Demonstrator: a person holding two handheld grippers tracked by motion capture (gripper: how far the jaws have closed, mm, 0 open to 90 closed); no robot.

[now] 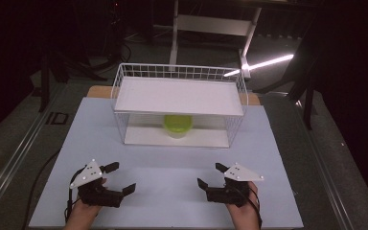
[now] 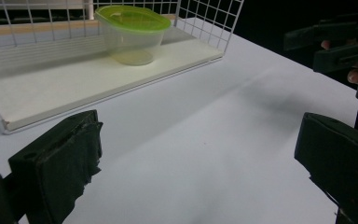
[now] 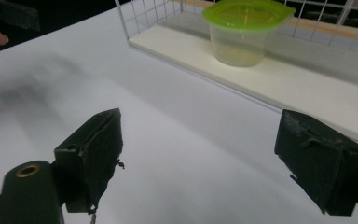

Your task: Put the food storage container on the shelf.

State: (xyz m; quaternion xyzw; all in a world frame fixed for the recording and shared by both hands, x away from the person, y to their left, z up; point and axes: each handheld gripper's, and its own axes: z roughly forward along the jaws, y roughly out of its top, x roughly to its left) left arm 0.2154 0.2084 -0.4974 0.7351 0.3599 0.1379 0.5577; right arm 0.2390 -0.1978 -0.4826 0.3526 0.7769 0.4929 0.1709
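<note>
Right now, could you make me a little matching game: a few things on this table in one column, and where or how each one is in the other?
Things:
1. container with green lid
2. wire rack
3. left tool
4. right tool

Places or states:
A. open, near the table's front right
B. stands at the back of the table
C. open, near the front left
D. on the rack's lower shelf

Pairs: 1-D, 2-B, 3-C, 4-A

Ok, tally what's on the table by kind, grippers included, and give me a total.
Wire shelf racks: 1
Clear containers with a green lid: 1
Hand-held grippers: 2, left gripper and right gripper, both with jaws apart and nothing held
Total: 4
</note>
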